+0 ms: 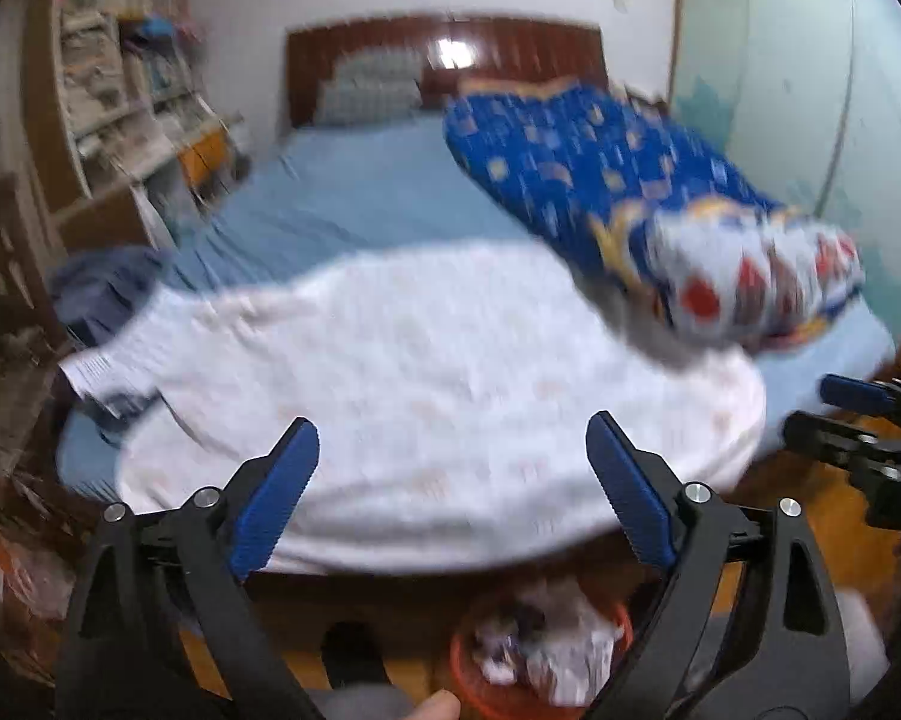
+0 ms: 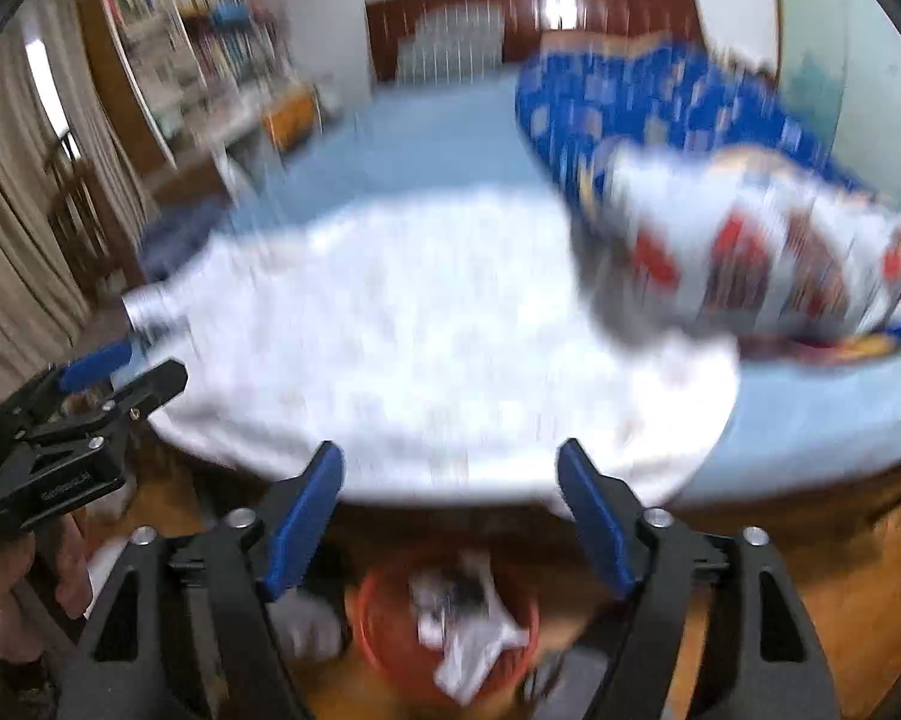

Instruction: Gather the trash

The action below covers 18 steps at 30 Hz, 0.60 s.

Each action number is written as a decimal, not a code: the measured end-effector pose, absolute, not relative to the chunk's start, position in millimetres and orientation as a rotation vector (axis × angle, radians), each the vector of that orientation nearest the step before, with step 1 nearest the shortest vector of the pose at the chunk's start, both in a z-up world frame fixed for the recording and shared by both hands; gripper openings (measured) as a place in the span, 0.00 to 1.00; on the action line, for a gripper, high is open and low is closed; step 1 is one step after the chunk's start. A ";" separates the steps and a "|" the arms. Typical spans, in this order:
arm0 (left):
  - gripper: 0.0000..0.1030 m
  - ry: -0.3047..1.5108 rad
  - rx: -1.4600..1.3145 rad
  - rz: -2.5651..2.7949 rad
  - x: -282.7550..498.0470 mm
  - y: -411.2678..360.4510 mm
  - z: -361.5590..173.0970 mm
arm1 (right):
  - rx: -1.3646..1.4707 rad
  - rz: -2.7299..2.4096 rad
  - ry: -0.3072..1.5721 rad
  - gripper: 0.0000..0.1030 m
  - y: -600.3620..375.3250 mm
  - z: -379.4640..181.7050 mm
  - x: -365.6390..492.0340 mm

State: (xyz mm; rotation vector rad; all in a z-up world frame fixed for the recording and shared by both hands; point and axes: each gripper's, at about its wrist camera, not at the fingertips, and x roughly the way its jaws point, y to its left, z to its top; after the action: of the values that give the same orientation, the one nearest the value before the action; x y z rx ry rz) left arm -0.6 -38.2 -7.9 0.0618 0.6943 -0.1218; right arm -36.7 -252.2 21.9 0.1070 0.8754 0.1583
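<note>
Both the left gripper (image 1: pixel 453 480) and right gripper (image 2: pixel 450 510) hang spread wide and empty above the red bin (image 2: pixel 384 630), which holds crumpled trash (image 2: pixel 468 630); judging by this, the next move is finding litter, none clear on the blurred bed (image 1: pixel 360 192)

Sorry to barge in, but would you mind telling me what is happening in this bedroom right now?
A person holds a gripper in each hand at the foot of a bed, collecting trash. The left gripper and right gripper are both open and hold nothing. Below them on the floor stands an orange bin with crumpled paper in it. The pictures are blurred, so no other trash can be made out.
</note>
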 end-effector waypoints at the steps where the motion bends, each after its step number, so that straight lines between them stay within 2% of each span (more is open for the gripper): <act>1: 0.90 0.671 0.051 -0.115 -1.8 -35.1 1.6 | 0.101 0.161 0.836 0.83 -250.6 36.8 -38.5; 2: 0.93 0.655 0.042 -0.101 -2.4 -34.1 10.5 | 0.095 0.159 0.814 0.87 -248.6 45.5 -38.5; 4: 0.93 0.658 0.035 -0.085 -0.3 -31.2 16.5 | 0.075 0.154 0.796 0.89 -245.6 53.9 -38.8; 18: 0.93 0.733 0.015 -0.078 2.1 -26.9 -9.8 | 0.103 0.144 0.865 0.89 -242.0 24.0 -29.1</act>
State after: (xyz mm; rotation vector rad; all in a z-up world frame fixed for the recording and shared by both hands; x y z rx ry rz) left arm 2.1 -26.9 -9.8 0.0150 0.7329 -0.0776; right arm -29.1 -242.0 24.0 0.1034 0.8653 0.1444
